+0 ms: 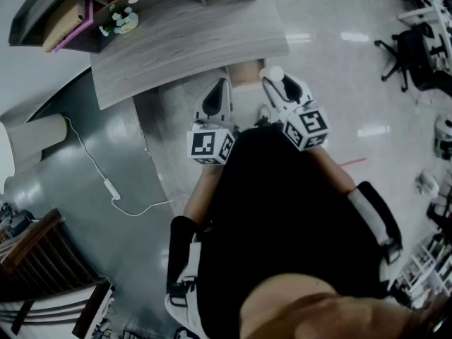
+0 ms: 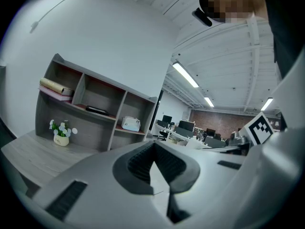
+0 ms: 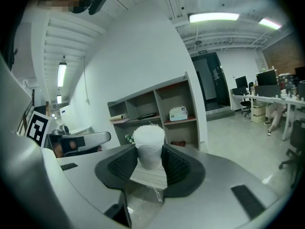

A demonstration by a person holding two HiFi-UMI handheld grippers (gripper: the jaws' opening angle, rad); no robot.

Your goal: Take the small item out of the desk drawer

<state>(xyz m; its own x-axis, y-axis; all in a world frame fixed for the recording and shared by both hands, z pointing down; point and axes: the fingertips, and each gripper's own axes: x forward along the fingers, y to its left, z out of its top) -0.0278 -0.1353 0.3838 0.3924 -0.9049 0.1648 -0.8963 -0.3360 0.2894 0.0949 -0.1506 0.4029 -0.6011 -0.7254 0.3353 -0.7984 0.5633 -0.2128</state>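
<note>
My right gripper (image 3: 149,162) is shut on a small white spool-like item (image 3: 148,144), whose frayed threads hang below the pads. In the head view that white item (image 1: 274,72) sticks out of the right gripper (image 1: 273,80), held in the air just in front of the wooden desk (image 1: 191,34). My left gripper (image 1: 220,85) is beside it on the left. Its jaws meet at the tips with nothing between them (image 2: 153,160). A tan box-like shape (image 1: 246,73) shows under the desk's front edge; I cannot tell if it is the drawer.
A shelf unit (image 2: 95,109) stands at the back of the desk with a small potted plant (image 1: 120,20) in front. A white cable (image 1: 106,182) runs across the floor at left. An office chair (image 1: 417,55) stands far right. The person's body fills the lower middle.
</note>
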